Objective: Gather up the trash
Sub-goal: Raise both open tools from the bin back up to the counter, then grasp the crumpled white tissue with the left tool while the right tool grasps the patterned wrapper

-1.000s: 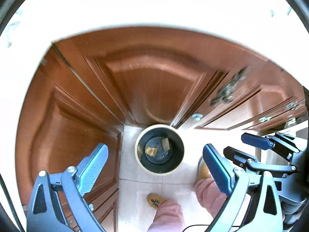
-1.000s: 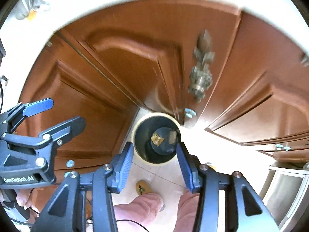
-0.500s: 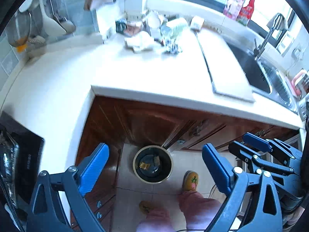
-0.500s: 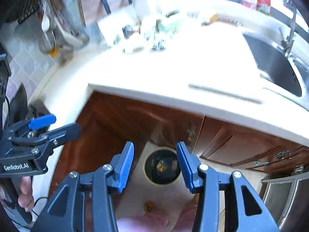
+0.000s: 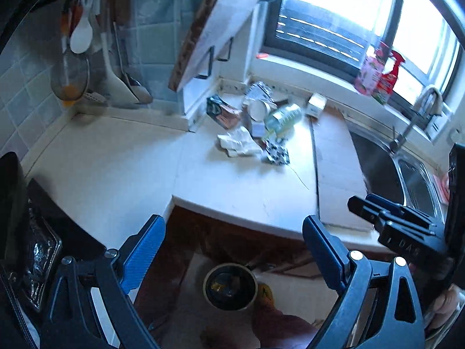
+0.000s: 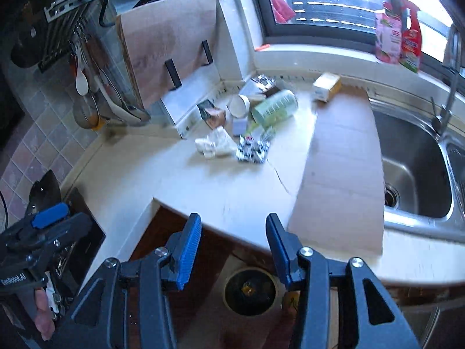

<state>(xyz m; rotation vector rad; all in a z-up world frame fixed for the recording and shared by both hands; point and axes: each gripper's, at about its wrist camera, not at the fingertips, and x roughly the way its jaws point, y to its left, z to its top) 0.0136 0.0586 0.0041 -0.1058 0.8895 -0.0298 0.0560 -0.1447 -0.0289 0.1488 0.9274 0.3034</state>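
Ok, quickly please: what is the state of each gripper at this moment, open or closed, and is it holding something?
Left gripper: open wide, nothing between its blue pads.
Right gripper: open, holding nothing.

The pale bench [image 6: 232, 186] carried a heap of trash near its back corner: a crumpled white tissue [image 6: 215, 144], a black-and-white wrapper [image 6: 252, 151] just beside it, a green can [image 6: 274, 107] lying on its side, a white cup [image 6: 240, 106] and a small dark carton [image 6: 213, 115]. A yellow box [image 6: 326, 86] lay apart, near a long flat board [image 6: 343, 174]. On the floor [image 6: 215, 273] below stood a round bin [image 6: 250, 290].
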